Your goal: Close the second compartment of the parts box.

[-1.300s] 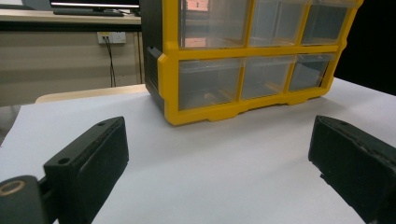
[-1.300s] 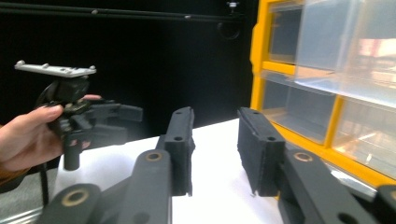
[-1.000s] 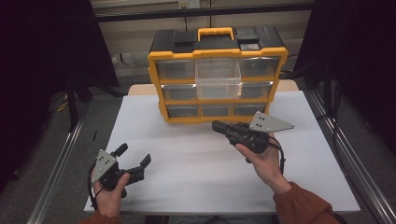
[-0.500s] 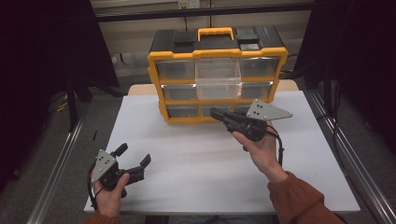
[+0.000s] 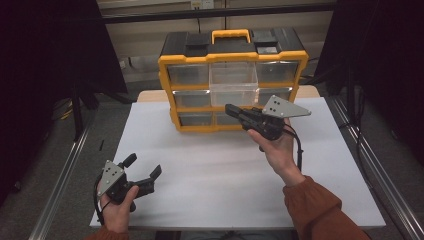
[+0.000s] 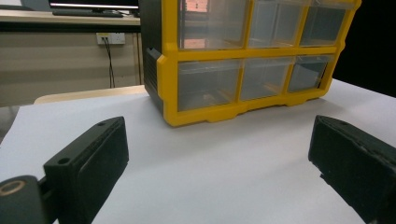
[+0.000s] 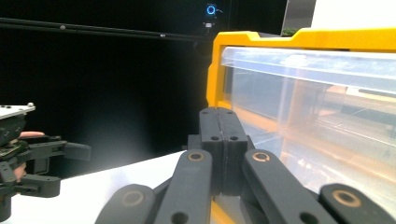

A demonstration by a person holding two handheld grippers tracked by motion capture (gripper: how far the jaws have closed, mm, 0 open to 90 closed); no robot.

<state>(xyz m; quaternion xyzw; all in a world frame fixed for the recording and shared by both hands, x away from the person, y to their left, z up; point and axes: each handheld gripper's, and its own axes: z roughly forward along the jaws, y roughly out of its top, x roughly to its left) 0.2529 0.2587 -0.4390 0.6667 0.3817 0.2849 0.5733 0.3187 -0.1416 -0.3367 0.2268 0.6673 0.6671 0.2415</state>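
Observation:
A yellow and black drawer cabinet (image 5: 186, 58) stands at the back of the white table (image 5: 210, 175). Its clear top middle drawer (image 5: 234, 80) sticks out a little from the front. My right gripper (image 5: 229, 107) hangs in the air just in front of the lower drawers, jaws shut with nothing between them. In the right gripper view the shut jaws (image 7: 219, 116) point past the clear drawer front (image 7: 317, 93), with the left gripper (image 7: 42, 163) far off. My left gripper (image 5: 144, 166) rests low at the front left, open and empty, facing the cabinet (image 6: 243, 56).
Metal rails run along the left side (image 5: 65, 190) and the right side (image 5: 380, 185) of the table. Dark curtains hang on both sides. A black cable (image 5: 299, 150) trails from the right gripper past the wrist.
My right gripper has risen and moved back toward the cabinet's front, still shut. The left gripper has stayed where it was.

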